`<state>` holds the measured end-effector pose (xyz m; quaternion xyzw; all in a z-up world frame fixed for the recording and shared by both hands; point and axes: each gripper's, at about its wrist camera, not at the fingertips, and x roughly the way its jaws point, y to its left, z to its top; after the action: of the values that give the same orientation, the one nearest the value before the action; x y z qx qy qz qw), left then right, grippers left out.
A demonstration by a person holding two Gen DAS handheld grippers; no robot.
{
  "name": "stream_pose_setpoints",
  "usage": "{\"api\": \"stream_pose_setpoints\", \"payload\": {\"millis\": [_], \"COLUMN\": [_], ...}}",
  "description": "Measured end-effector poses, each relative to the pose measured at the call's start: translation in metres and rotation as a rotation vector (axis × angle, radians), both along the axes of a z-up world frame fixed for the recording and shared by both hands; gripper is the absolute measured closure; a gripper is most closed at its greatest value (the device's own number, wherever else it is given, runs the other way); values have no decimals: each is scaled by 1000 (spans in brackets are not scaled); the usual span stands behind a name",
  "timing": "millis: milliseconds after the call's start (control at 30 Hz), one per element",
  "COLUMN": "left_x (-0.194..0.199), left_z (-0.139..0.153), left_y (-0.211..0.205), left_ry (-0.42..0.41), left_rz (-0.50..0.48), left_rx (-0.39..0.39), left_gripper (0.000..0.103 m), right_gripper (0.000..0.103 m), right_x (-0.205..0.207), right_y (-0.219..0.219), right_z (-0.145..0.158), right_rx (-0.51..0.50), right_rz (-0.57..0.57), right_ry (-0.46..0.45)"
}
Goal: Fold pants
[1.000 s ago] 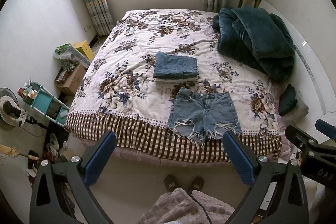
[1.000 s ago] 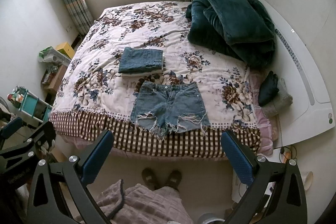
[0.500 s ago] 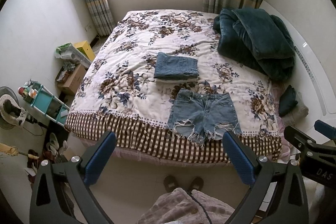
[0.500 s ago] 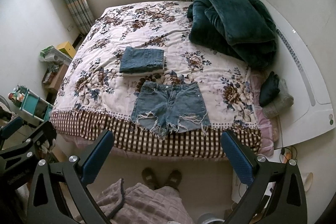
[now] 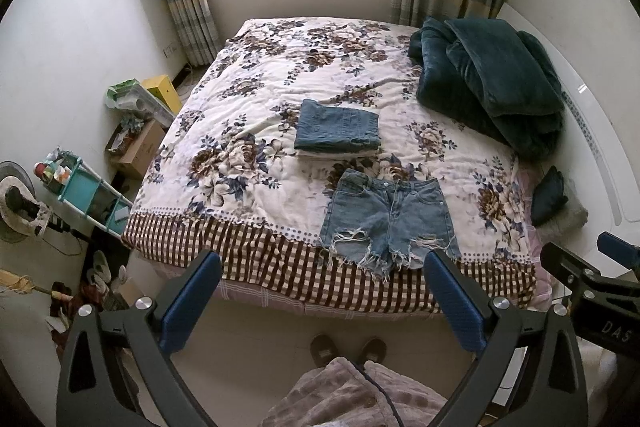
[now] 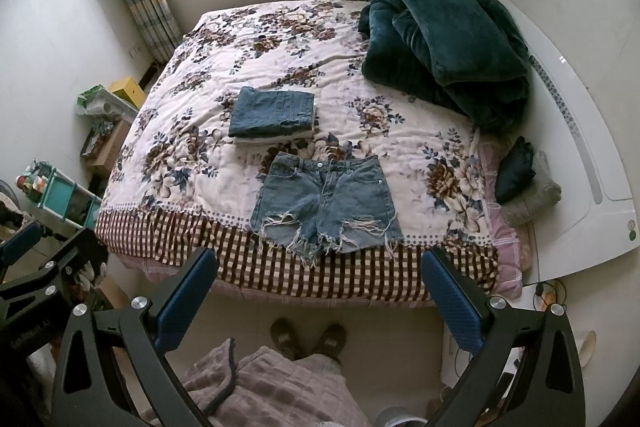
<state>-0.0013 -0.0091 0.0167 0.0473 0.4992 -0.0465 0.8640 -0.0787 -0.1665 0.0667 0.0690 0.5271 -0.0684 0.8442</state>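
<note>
Shorts: a pair of frayed denim shorts (image 5: 390, 217) lies flat and unfolded near the foot edge of the bed (image 5: 248, 239), waistband toward the window, ragged hems just over the checked border
Already folded: a stack of folded jeans (image 5: 338, 125) sits just beyond the waistband, close to it but apart
Left tongs (image 5: 320, 291): held up over the floor short of the bed, spread wide, nothing between the blue pads
Right tongs (image 6: 318, 289): likewise back from the bed, wide apart and empty, level with the other pair
Stage: I'd say the fold has not begun; both pairs are well apart from the cloth
Other things: a dark green blanket (image 5: 492, 83) is heaped at the head end on the right, clear of the work
Risk, hems: the loose threads hang at the mattress edge, so a grab low on the legs could catch fringe alone and drag the shorts toward the floor
Risk, quilt: the floral quilt is soft and rumpled; tongs pressed too deep may pinch bedding along with denim and lift both
Risk, stack: a fold swung toward the waistband could nudge the neighbouring pile, it being so near
Risk, layers: stiff denim gripped through one layer only would leave the back panel behind and skew the crease
</note>
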Motion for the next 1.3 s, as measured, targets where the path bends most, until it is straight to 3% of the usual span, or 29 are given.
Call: {"api": "stream_pose_setpoints", "payload": {"millis": [267,567,833,967,1167,1300], "left_x": [13,81,135,159,192,213], "left_z": [-12,-88,-166,-213,-297,-372], "left_y": [3,-8,-46,-71,-125,-166], "left_ry": [-2,37,113,166,254,324], "left_rz": [4,-18,-75,-47,29,61], "left_rx": [-1,10,25,38,79,101], "left_gripper": [0,0,0,0,0,0], "right_gripper": [0,0,0,0,0,0], "right_x": [9,63,130,162,214,252], "right_y": [2,-14,-63,-101,-173,-218], "right_z": [-21,-76,-170,-228,-327,-405], "right_rx": [-3,-28,-72,-45,11,84], "right_rz": [-14,-104,-154,-137,-78,-7], "right_ry": [27,72,153,220,322,396]}}
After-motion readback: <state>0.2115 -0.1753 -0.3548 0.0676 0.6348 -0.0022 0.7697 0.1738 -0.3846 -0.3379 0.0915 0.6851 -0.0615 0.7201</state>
